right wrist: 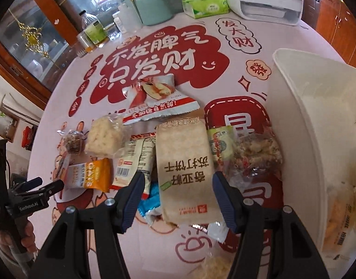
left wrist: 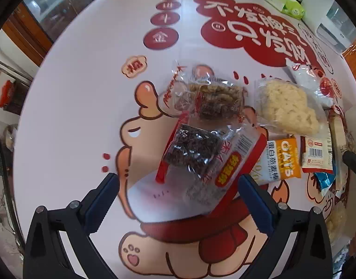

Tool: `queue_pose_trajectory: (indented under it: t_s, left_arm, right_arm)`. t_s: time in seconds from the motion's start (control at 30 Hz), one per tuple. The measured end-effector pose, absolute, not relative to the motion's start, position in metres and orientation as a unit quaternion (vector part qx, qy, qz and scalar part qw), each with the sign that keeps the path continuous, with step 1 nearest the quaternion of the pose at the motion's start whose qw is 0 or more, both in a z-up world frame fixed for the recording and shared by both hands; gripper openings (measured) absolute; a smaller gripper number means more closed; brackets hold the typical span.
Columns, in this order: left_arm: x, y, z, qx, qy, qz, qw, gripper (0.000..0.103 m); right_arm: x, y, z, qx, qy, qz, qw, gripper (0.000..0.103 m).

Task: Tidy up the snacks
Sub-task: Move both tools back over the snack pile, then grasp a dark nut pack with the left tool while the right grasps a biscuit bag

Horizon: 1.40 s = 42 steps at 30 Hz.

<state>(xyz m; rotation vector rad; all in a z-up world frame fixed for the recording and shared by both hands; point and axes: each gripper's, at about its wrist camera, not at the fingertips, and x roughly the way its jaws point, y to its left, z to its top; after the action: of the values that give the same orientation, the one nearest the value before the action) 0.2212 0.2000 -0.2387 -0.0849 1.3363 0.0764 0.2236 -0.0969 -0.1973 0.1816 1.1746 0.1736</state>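
Note:
In the left wrist view my left gripper (left wrist: pixel 178 181) stands open just above a clear packet of dark crisped snack with a red label (left wrist: pixel 196 162). Its fingers straddle the packet without pressing on it. Beyond lie a brown nut-cake packet (left wrist: pixel 213 100), a pale rice-cake packet (left wrist: pixel 287 107) and an orange oat bar (left wrist: pixel 285 160). In the right wrist view my right gripper (right wrist: pixel 178 181) is open over a beige soda-cracker packet (right wrist: pixel 185 167), one finger on each side, pads apart from it. Beside it lie a blue wrapper (right wrist: pixel 150 200), a white barcode packet (right wrist: pixel 133 158), a green packet (right wrist: pixel 219 144) and a clear nut packet (right wrist: pixel 257 153).
A white plastic bin (right wrist: pixel 294 88) stands at the right with a snack packet (right wrist: pixel 338 220) inside. An apple-chip bag (right wrist: pixel 154 100) lies further back. A tissue pack (right wrist: pixel 206 5), a teal canister (right wrist: pixel 152 7), bottles (right wrist: pixel 94 30) and a white appliance (right wrist: pixel 268 0) line the table's far edge.

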Motion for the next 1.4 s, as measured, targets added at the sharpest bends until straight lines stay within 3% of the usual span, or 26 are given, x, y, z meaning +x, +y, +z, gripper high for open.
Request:
queue_pose_trajectory:
  t_s: [0.4,1.03,1.13,1.2,1.23,1.27,1.4]
  left_arm:
    - [0.235,0.190,-0.253,-0.051,0.635,-0.002,0.771,0.101]
    - [0.250,0.223,-0.263,-0.097,0.633,0.004,0.768,0.103]
    - [0.246,0.226,-0.262,-0.105,0.625,-0.010,0.773,0.095]
    - [0.245,0.222,-0.257,-0.105,0.618,-0.032,0.778,0.069]
    - [0.246,0.219,-0.255,-0.113,0.619,-0.044,0.776,0.063]
    - [0.246,0.218,-0.254,-0.126,0.619,-0.058,0.773,0.046]
    - [0.249,0.207,-0.254,-0.124,0.614,-0.065,0.777,0.042]
  right_arm:
    - [0.245,-0.081,-0.228,0.043,0.582,0.062,0.810,0.061]
    - [0.247,-0.076,-0.231,0.020,0.580,0.068,0.811,0.055]
    - [0.247,-0.076,-0.231,0.019,0.580,0.069,0.812,0.055]
    - [0.247,-0.076,-0.231,0.019,0.580,0.069,0.812,0.055]
    - [0.247,-0.076,-0.231,0.020,0.580,0.068,0.812,0.055]
    - [0.247,-0.075,-0.232,0.019,0.580,0.068,0.812,0.055]
    - [0.247,-0.074,-0.232,0.015,0.578,0.067,0.813,0.054]
